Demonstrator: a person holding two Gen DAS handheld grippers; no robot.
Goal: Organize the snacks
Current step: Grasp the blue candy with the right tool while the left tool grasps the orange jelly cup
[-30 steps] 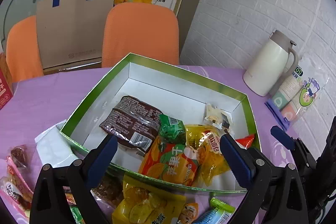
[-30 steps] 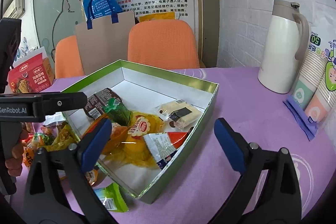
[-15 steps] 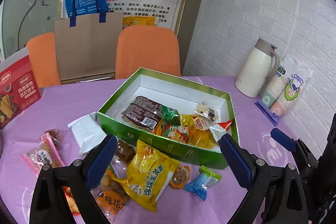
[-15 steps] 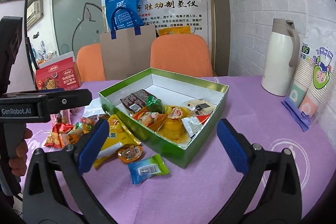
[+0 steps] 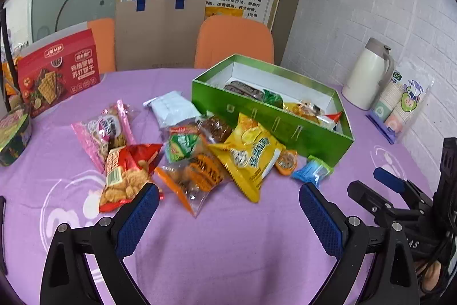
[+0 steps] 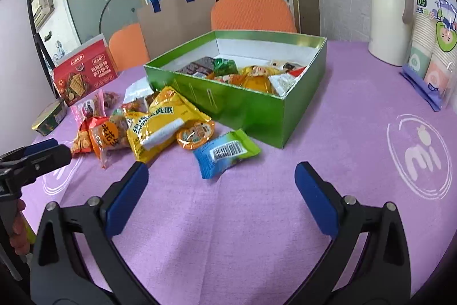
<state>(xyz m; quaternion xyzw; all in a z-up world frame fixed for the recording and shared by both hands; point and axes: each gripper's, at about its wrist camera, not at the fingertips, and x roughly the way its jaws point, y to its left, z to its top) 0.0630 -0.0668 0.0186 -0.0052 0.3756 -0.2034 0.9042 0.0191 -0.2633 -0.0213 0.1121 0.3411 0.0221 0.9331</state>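
Left wrist view: I have pulled both grippers back from over the green box (image 5: pixel 271 119), so the whole spread shows again. My left gripper (image 5: pixel 225 207) and right gripper (image 6: pixel 221 190) both stand wide apart, empty, above bare purple cloth. I judge I am between picks. The box, ahead of both, holds several packets. Loose ones wait outside it: the yellow packet (image 5: pixel 252 155) just ahead, the blue packet (image 6: pixel 225 152) nearest my right gripper.

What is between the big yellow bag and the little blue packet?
A small round orange snack cup lies between the yellow bag and the blue packet, just in front of the green box. The right wrist view shows it best.
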